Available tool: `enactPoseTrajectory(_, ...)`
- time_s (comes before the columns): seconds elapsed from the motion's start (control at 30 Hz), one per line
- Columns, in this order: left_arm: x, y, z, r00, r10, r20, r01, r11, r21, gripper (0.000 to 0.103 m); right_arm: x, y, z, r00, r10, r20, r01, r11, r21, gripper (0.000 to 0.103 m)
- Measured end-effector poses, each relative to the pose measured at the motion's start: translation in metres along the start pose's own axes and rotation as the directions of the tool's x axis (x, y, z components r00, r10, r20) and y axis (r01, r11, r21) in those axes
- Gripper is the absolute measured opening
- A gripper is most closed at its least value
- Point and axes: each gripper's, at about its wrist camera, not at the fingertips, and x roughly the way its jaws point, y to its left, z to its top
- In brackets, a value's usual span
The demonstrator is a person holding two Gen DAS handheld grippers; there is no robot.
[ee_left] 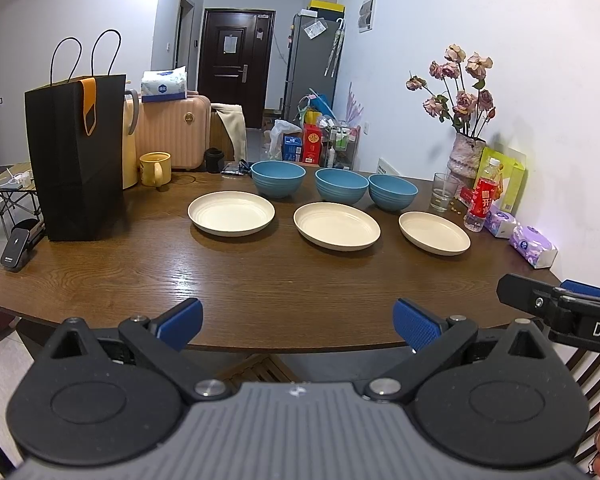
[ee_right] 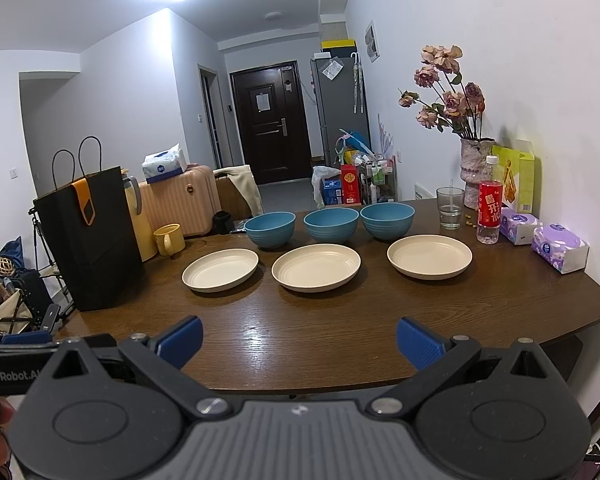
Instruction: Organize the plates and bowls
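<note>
Both tongs hang gaping and empty at the bottom of each frame: left tongs point(ee_left: 298, 322), right tongs point(ee_right: 299, 340). Mid-frame on the counter point(ee_left: 260, 276), three plates point(ee_left: 337, 225) lie apart in a row, three bowls point(ee_left: 341, 186) behind them. Only the left view shows the phone point(ee_left: 15, 249) at the counter's left edge. Bare wood fronts the plates.

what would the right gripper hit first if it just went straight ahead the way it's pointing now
Probably the middle cream plate: the open right gripper points across bare table toward it. Depth is uncertain.
</note>
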Motion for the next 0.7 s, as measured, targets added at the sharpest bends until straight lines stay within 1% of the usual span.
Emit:
enactPoseTrajectory(0.6,-0.0016,0.0024,0.0012,1.000,-0.002,0.003,0.002,1.000,-0.003,0.103,-0.0008,0.0003,-0.0015,1.000,0.001,0.001,-0.001,1.000,-0.002,0.103)
enactPoseTrajectory(0.63,-0.0017,0.0025,0.0014,1.000,-0.002,0.003,0.002,1.000,-0.004,0.103,-0.0011,0.0051,0.0045,1.000,0.002,0.001,-0.002,1.000,-0.002,0.103)
enactPoseTrajectory(0.7,-0.0021,0.0022,0.0014,1.000,-0.001,0.003,0.001,1.000,-0.003,0.103,-0.0015,0.0044,0.0044,1.000,0.002,0.001,-0.002,1.000,-0.003,0.103)
